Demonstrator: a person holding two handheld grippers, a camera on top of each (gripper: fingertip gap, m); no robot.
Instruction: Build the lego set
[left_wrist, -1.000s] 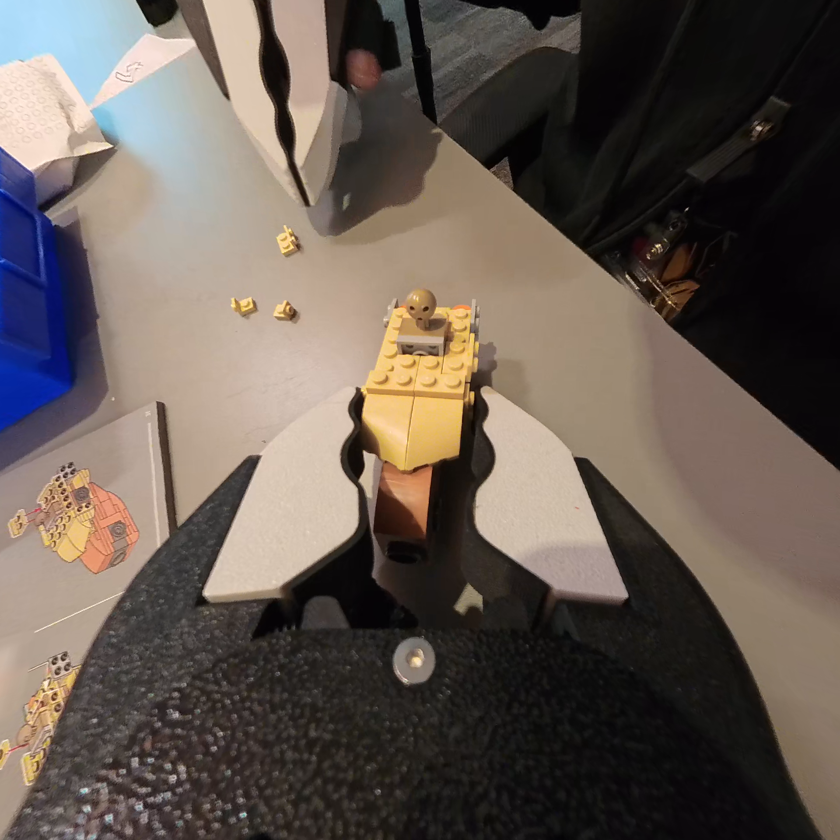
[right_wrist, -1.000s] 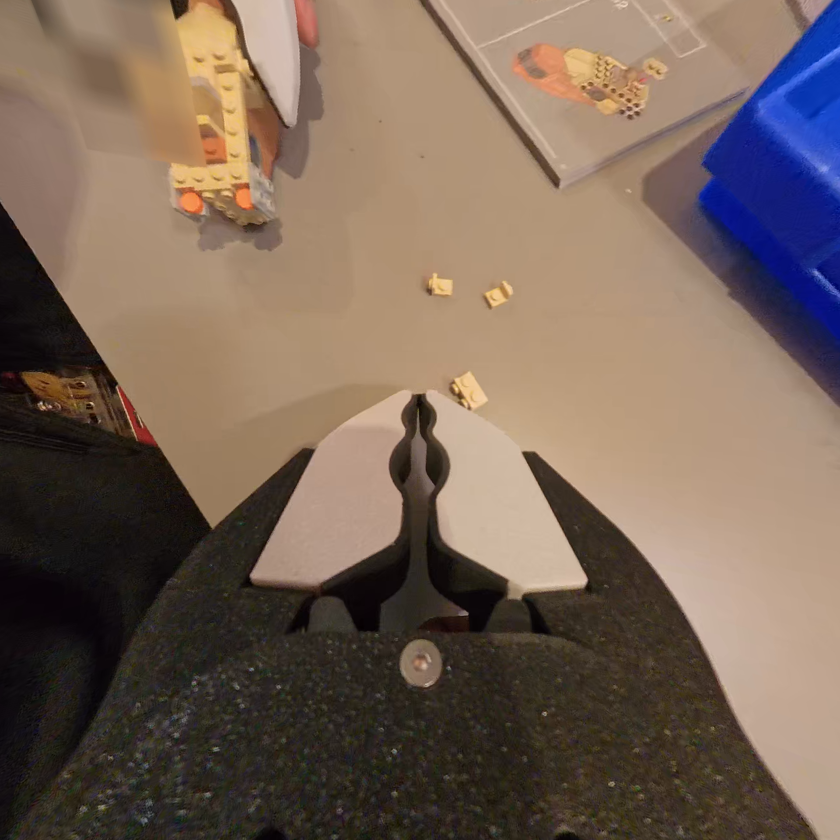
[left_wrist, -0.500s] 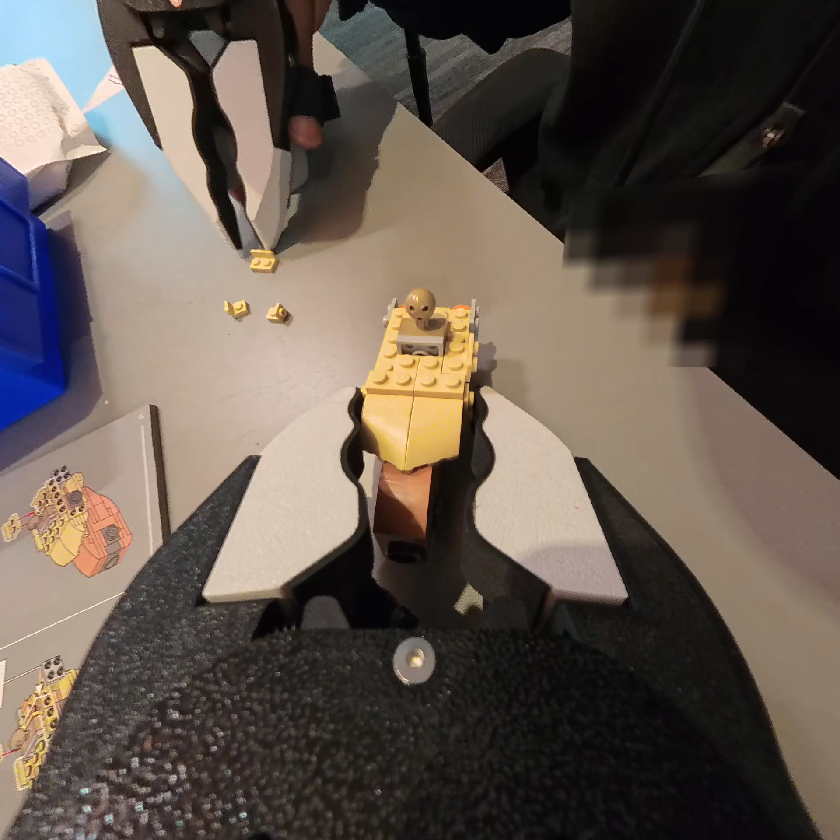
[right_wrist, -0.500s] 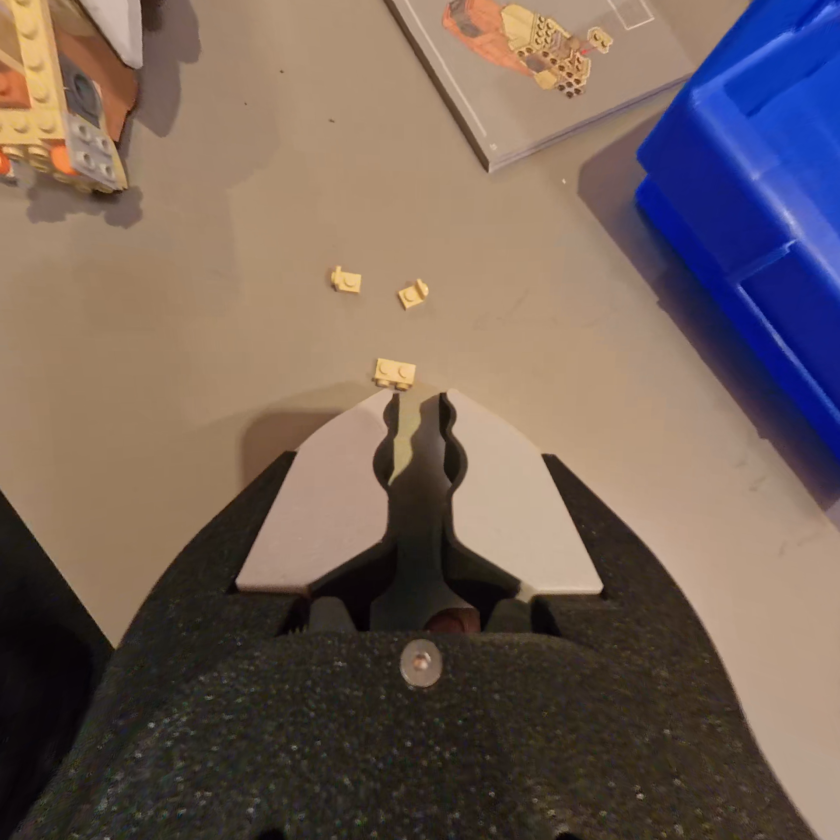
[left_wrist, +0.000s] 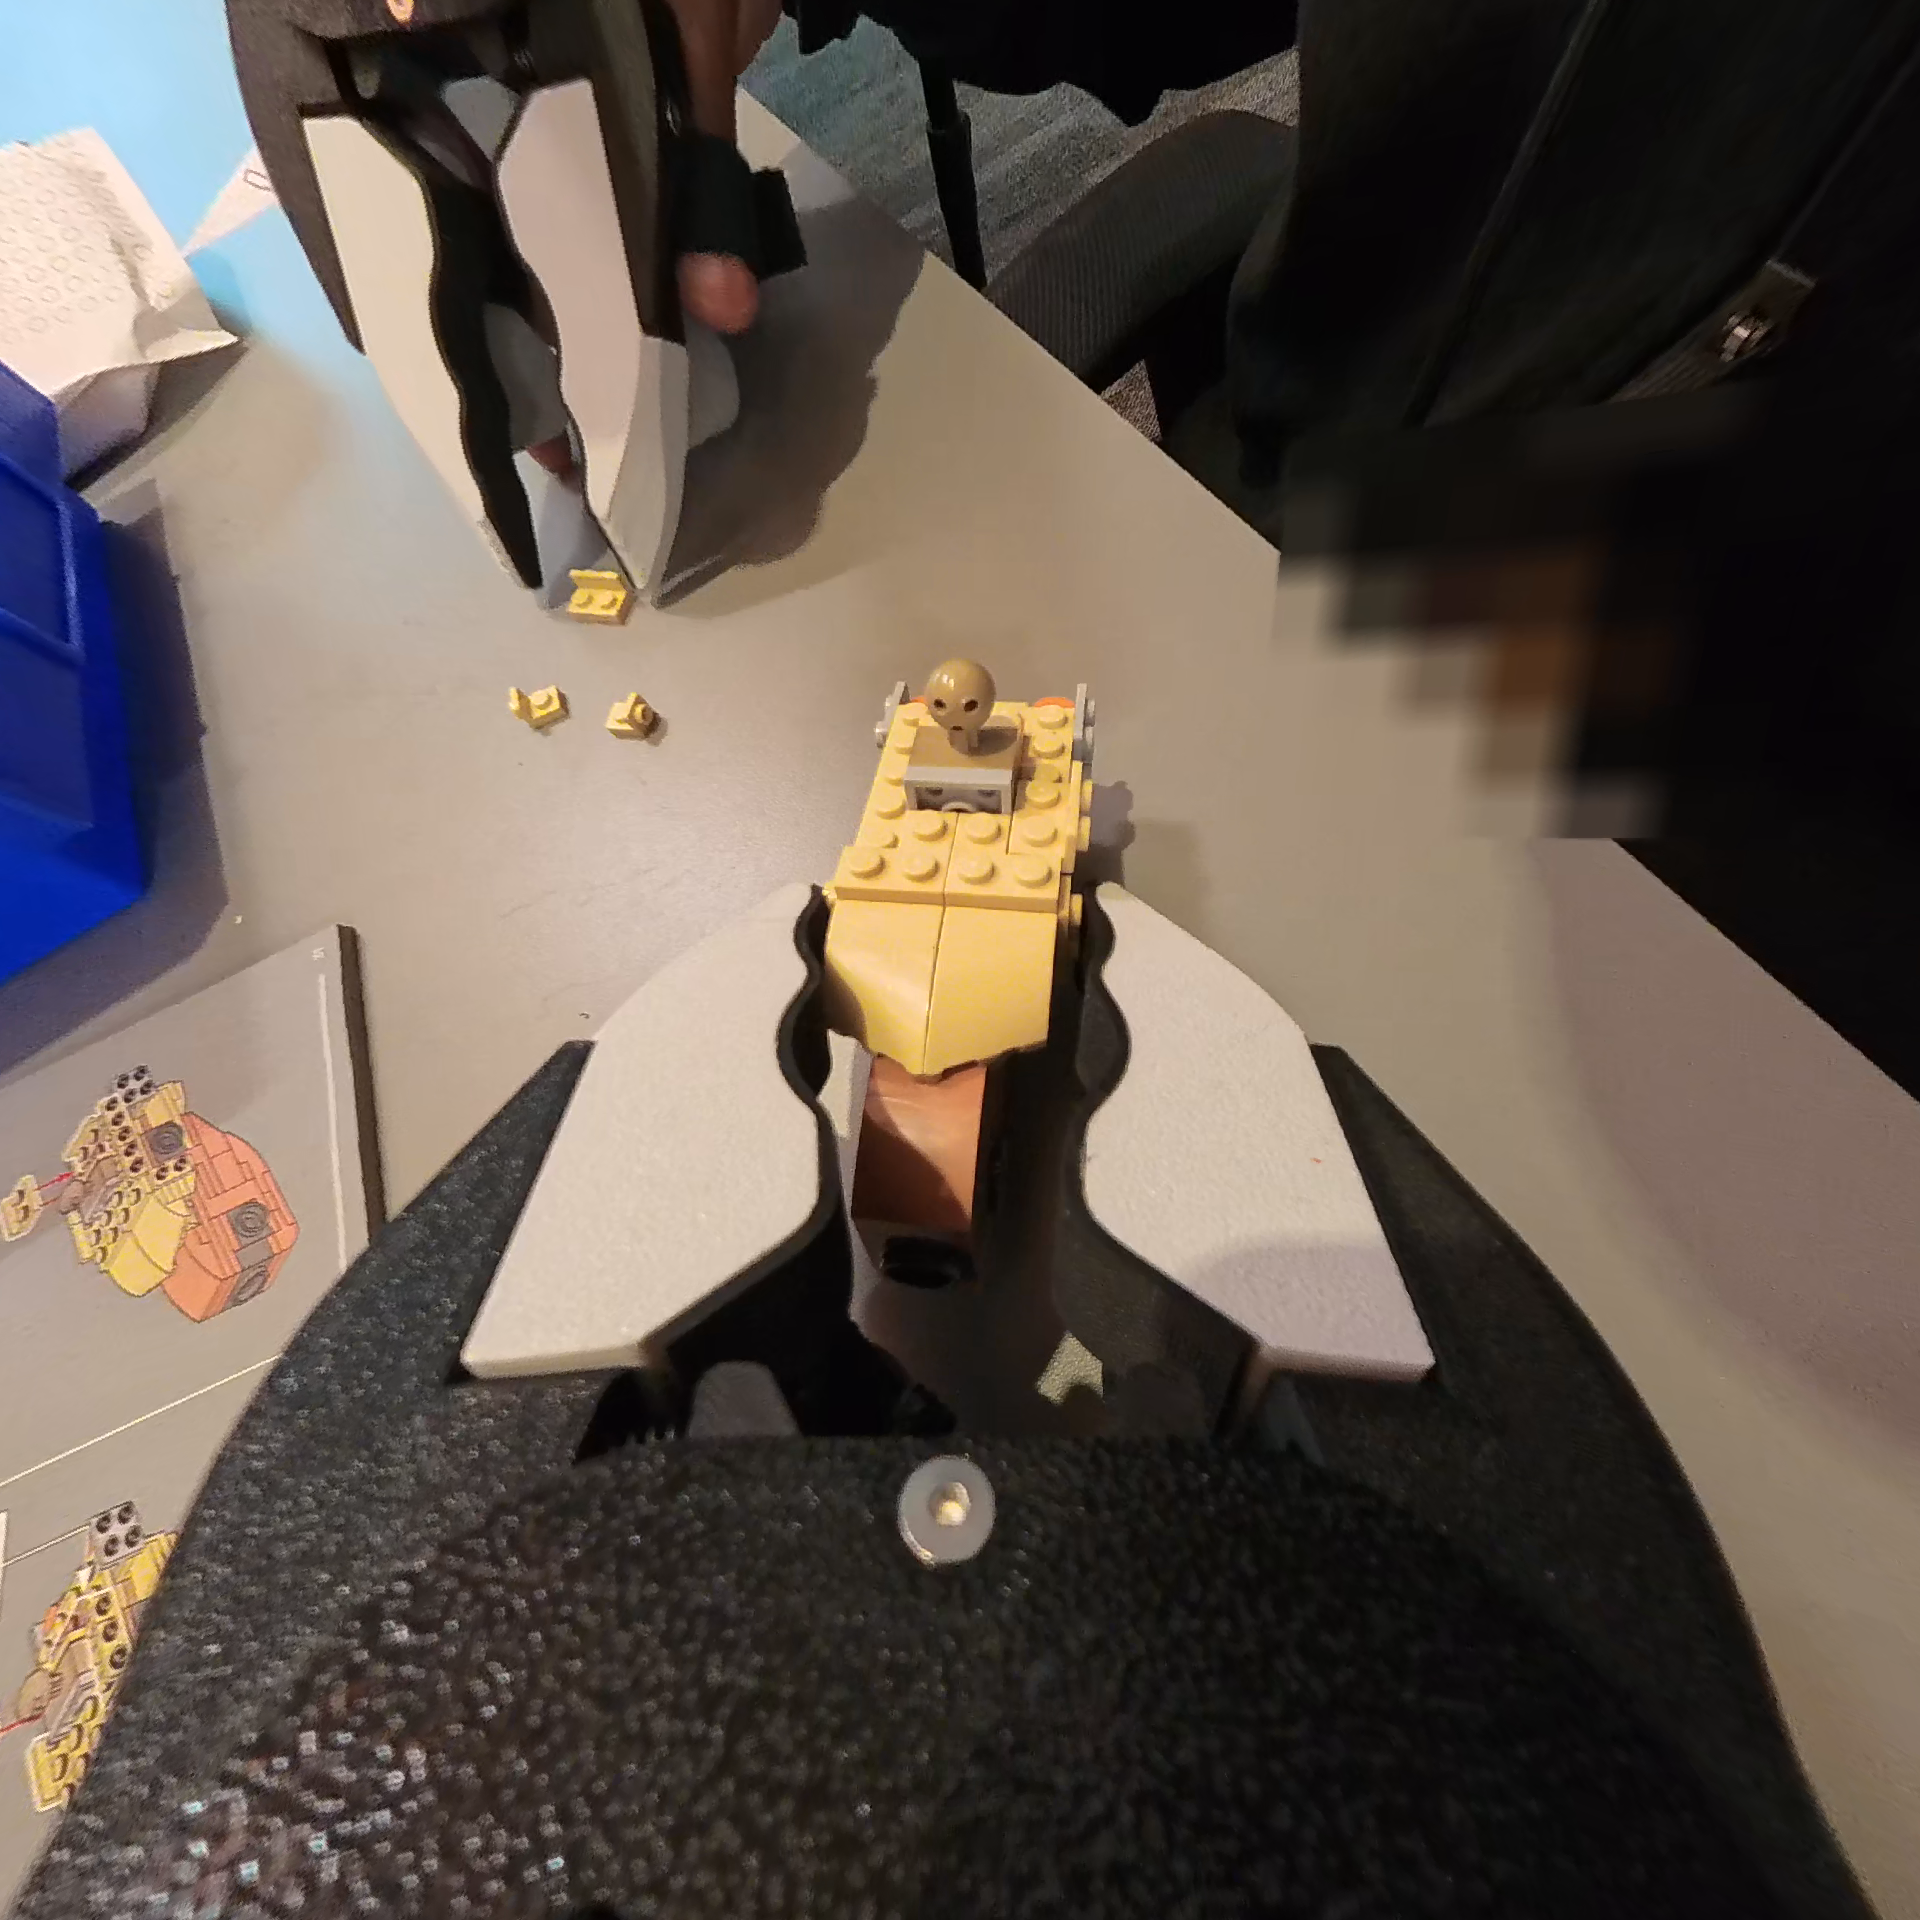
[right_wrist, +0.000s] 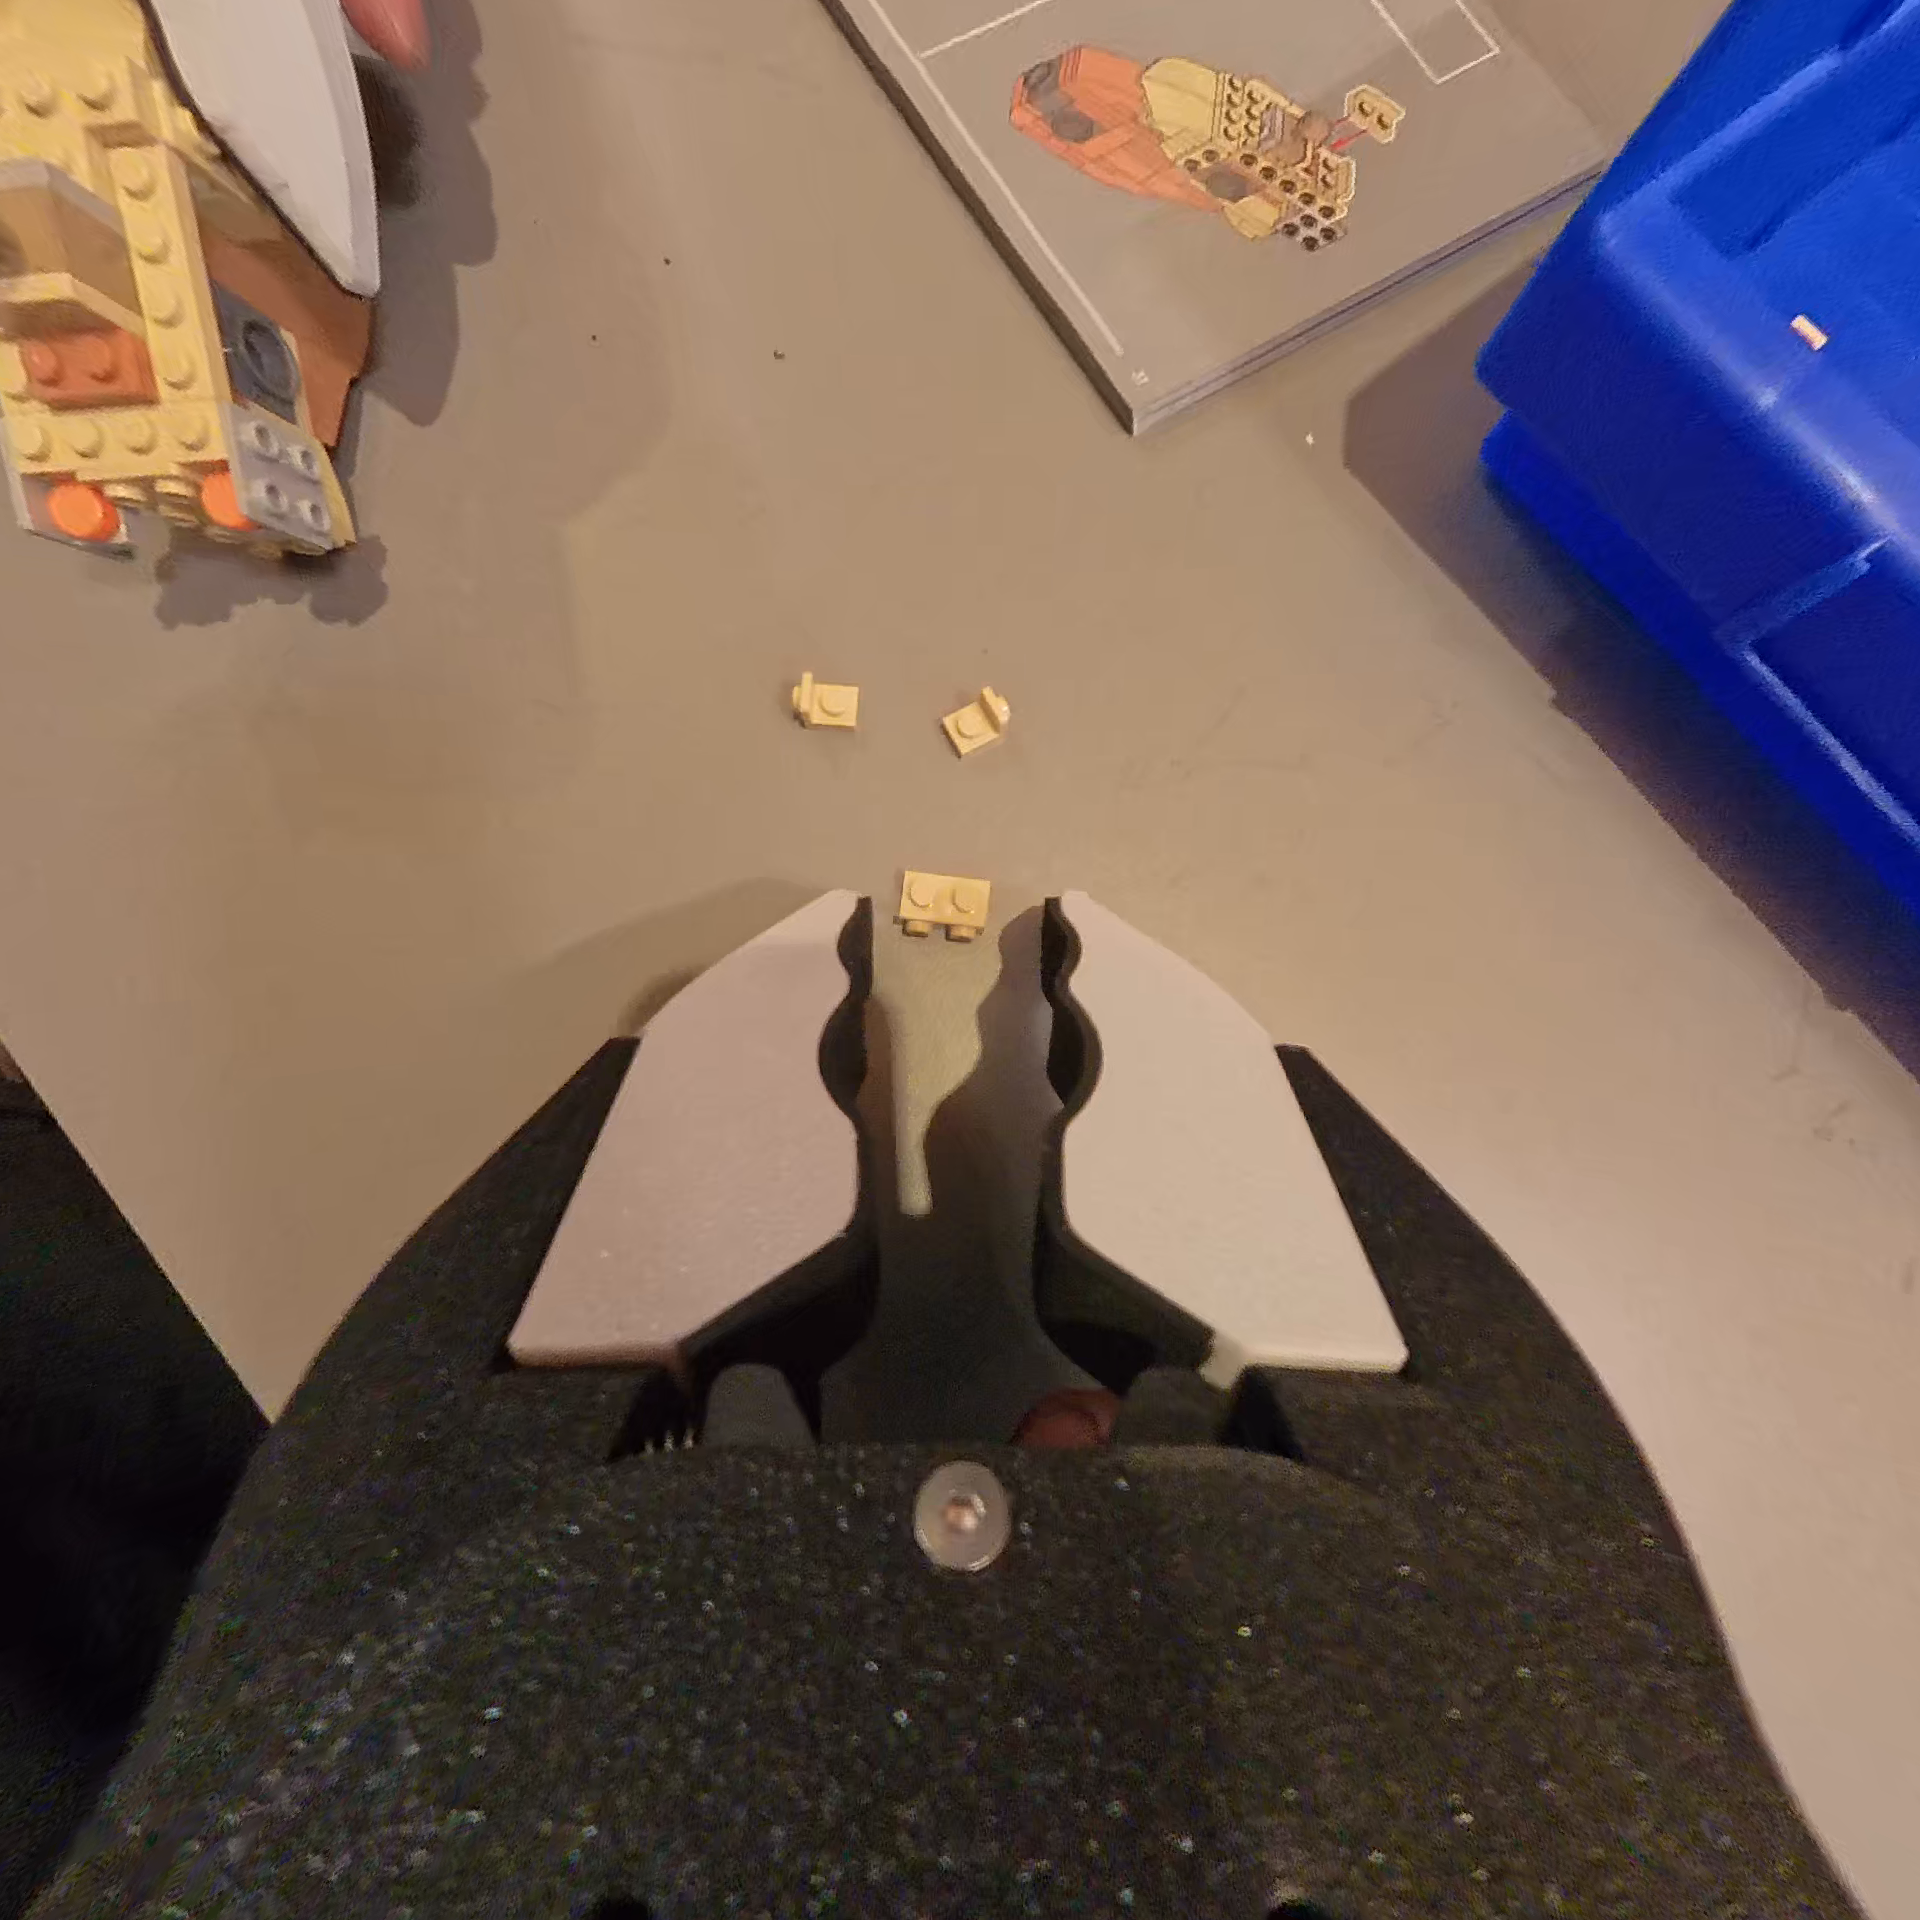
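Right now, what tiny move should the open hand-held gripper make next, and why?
Probably ease the right hand-held gripper slightly forward and close it on the small tan piece. Its fingers stand apart with that piece lying on the table at their tips, not yet gripped, while the left hand-held gripper holds the model.

Two small pieces (right_wrist: 828, 703) lie between model (right_wrist: 156, 343) and bin (right_wrist: 1714, 364).

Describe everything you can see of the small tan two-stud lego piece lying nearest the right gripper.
The small tan two-stud plastic plate lies flat on the grey table, studs up, with a bracket lip on its near edge. It sits just beyond the open right gripper, between the fingertips, touching neither.
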